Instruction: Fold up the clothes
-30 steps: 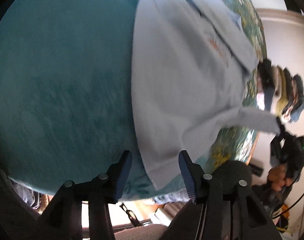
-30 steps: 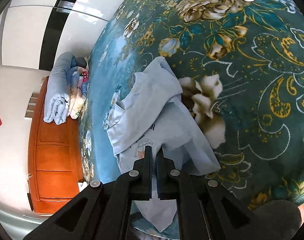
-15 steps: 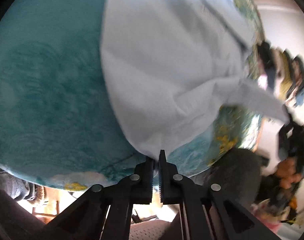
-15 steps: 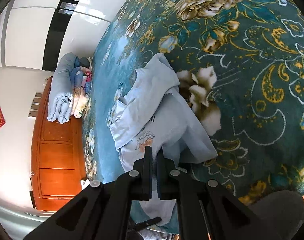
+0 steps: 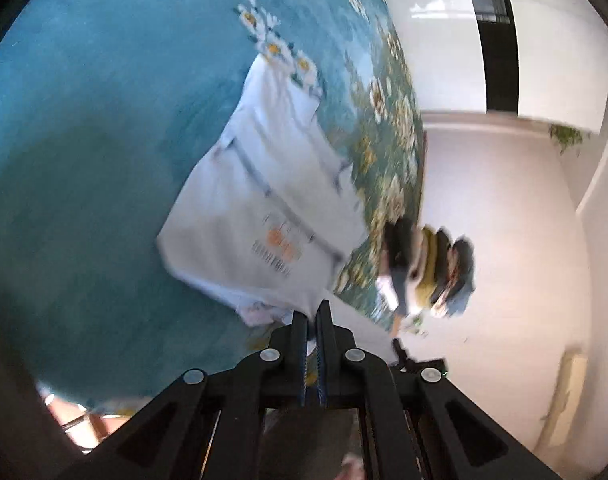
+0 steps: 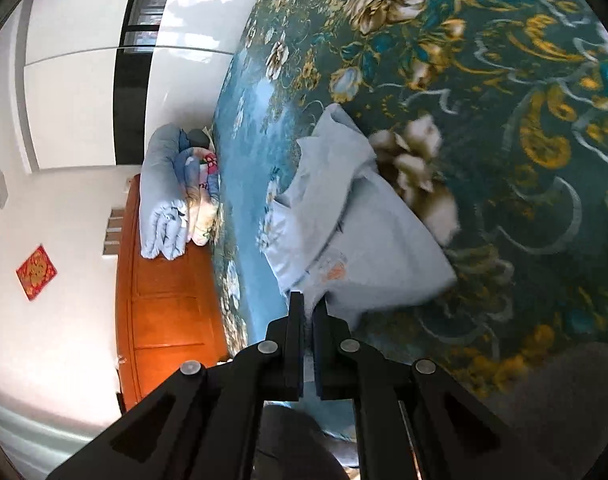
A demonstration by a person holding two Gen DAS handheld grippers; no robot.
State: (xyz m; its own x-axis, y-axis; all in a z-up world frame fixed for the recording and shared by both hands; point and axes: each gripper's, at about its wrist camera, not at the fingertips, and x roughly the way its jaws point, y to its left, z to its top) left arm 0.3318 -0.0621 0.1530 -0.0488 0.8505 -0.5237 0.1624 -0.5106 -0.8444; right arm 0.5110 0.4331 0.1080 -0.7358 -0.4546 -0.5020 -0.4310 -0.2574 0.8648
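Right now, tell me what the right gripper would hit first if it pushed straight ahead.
The right gripper is already shut on the pale blue shirt; going on, it would push into that shirt's bunched cloth, then probably the flowered bedspread beneath.

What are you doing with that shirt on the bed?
A person is folding a light blue shirt on a bed with a teal flowered bedspread, using tongs in each hand. The left tongs and the right tongs are both pinched shut on the shirt's near edge. The shirt is partly folded over itself, with an orange print showing. A stack of folded clothes sits at the bed's edge, and rolled quilts lie by the wooden headboard.
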